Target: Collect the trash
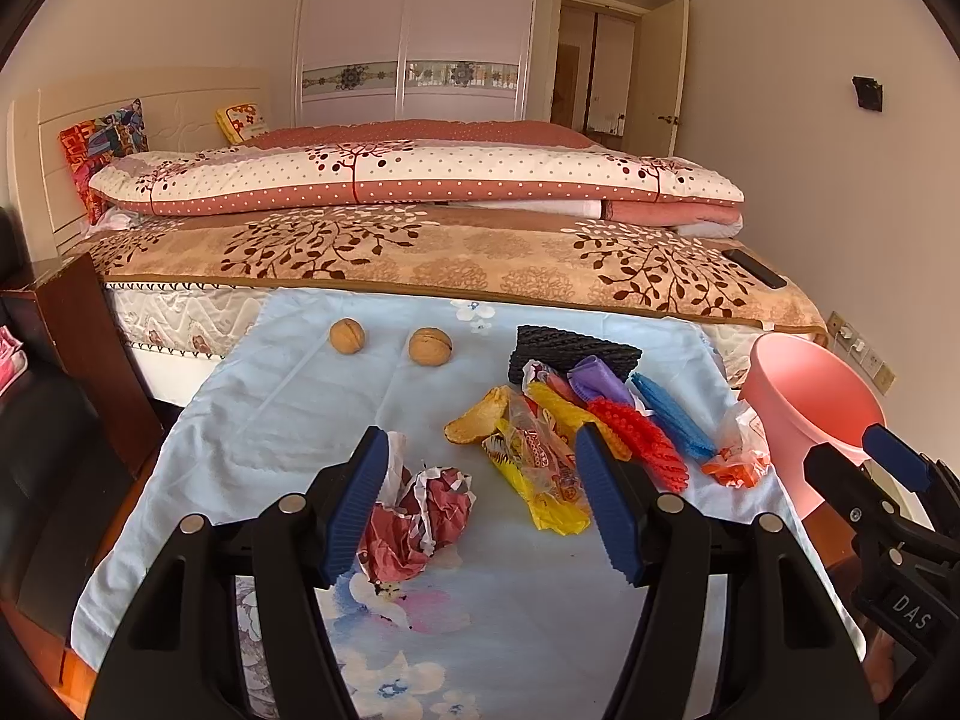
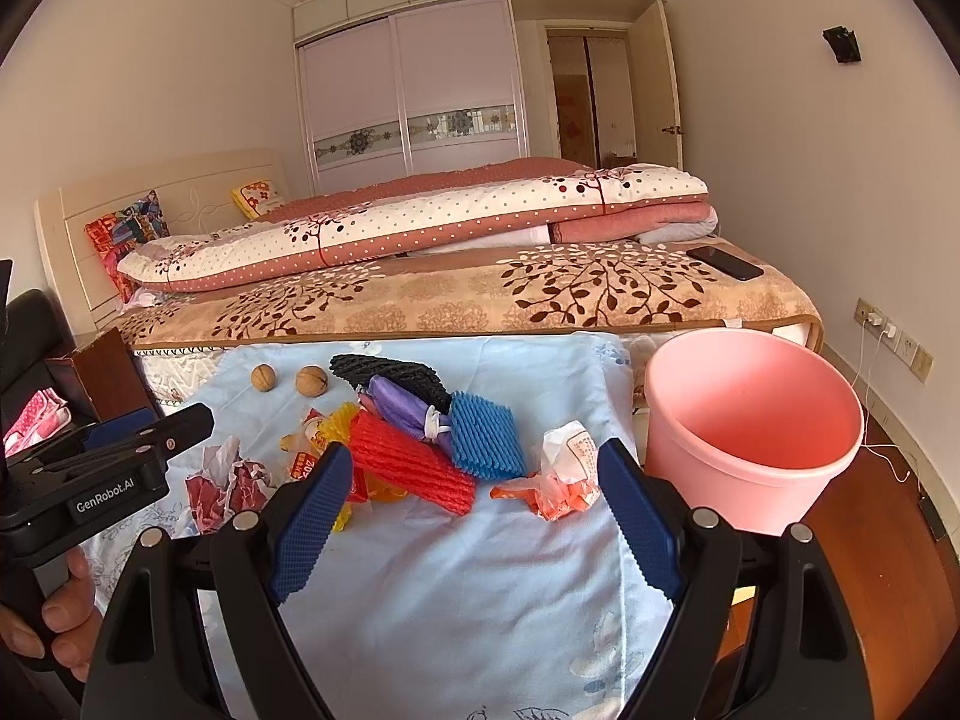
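Observation:
Trash lies on a light blue cloth (image 1: 288, 408): a crumpled red-and-white paper (image 1: 414, 516), a yellow snack wrapper (image 1: 540, 468), red (image 1: 642, 438), blue (image 1: 672, 414), purple (image 1: 594, 381) and black (image 1: 570, 351) foam nets, and an orange-white wrapper (image 1: 741, 450). A pink bucket (image 2: 753, 426) stands at the right. My left gripper (image 1: 480, 510) is open above the crumpled paper and snack wrapper. My right gripper (image 2: 474, 516) is open and empty, near the orange-white wrapper (image 2: 561, 474) and red net (image 2: 408, 468).
Two walnuts (image 1: 347, 336) (image 1: 429, 346) lie at the cloth's far side. The bed (image 1: 456, 264) with folded quilts is behind, with a black phone (image 2: 725, 262) on it. A dark wooden stand (image 1: 78, 324) is at the left. Wall sockets (image 2: 894, 336) are at the right.

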`<state>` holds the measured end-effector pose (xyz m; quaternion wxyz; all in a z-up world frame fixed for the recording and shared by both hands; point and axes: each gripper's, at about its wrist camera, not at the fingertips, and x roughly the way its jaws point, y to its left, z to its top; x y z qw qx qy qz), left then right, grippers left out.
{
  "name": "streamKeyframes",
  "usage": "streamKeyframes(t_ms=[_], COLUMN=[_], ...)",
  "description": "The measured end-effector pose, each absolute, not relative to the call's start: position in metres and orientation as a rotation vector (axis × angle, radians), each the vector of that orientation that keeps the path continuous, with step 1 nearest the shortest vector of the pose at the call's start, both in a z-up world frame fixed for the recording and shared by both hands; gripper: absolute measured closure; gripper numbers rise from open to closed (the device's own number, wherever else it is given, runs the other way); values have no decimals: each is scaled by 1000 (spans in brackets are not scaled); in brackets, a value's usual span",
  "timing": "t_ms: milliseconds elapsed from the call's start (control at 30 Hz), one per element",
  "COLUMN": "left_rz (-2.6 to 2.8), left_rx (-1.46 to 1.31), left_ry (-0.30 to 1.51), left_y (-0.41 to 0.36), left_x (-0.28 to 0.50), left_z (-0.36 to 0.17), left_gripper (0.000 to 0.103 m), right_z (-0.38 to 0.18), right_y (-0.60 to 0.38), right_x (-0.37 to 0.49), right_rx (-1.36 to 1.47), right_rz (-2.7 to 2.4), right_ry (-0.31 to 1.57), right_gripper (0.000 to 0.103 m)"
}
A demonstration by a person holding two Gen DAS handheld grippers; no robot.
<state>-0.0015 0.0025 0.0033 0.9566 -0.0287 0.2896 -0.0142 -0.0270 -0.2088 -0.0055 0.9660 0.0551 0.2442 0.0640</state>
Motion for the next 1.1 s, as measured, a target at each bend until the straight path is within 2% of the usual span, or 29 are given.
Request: streamKeyframes(t_ms=[1100], left_rz=[-97], left_rx=[-89], left_ry=[641], left_y=[1], left_x=[9], left_z=[-13], left_gripper=[38], right_z=[-19], right_y=[-218], right_x=[-13], right_rx=[161], right_rz=[132], right_ry=[562], right_gripper=[28])
